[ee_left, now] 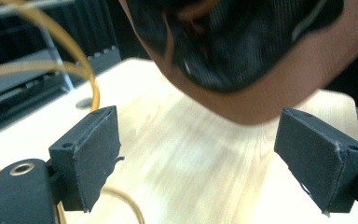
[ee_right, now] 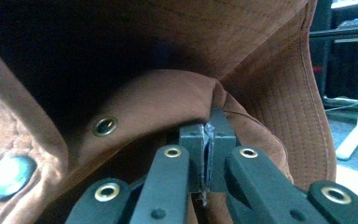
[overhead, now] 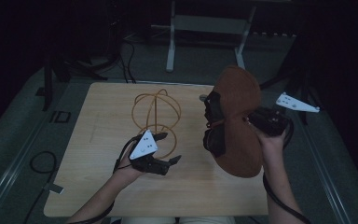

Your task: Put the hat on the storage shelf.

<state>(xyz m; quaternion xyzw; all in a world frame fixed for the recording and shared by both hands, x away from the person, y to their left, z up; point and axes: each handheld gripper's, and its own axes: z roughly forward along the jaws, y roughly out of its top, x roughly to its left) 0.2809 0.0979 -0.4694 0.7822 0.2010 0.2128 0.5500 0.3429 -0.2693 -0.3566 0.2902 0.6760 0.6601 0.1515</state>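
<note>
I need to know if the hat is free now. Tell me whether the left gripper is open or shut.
Open. The left gripper has its two black jaws wide apart with bare table between them; the brown bucket hat hangs beyond them, untouched.

The wire stand (overhead: 156, 119) rises mid-table (overhead: 98, 186), its loops blocking any straight pass through the centre. The hat (overhead: 235, 121) hangs above the right half, walling off that side. Bare wood lies open along the left edge, the near edge and both near corners, and between stand and hat.
</note>
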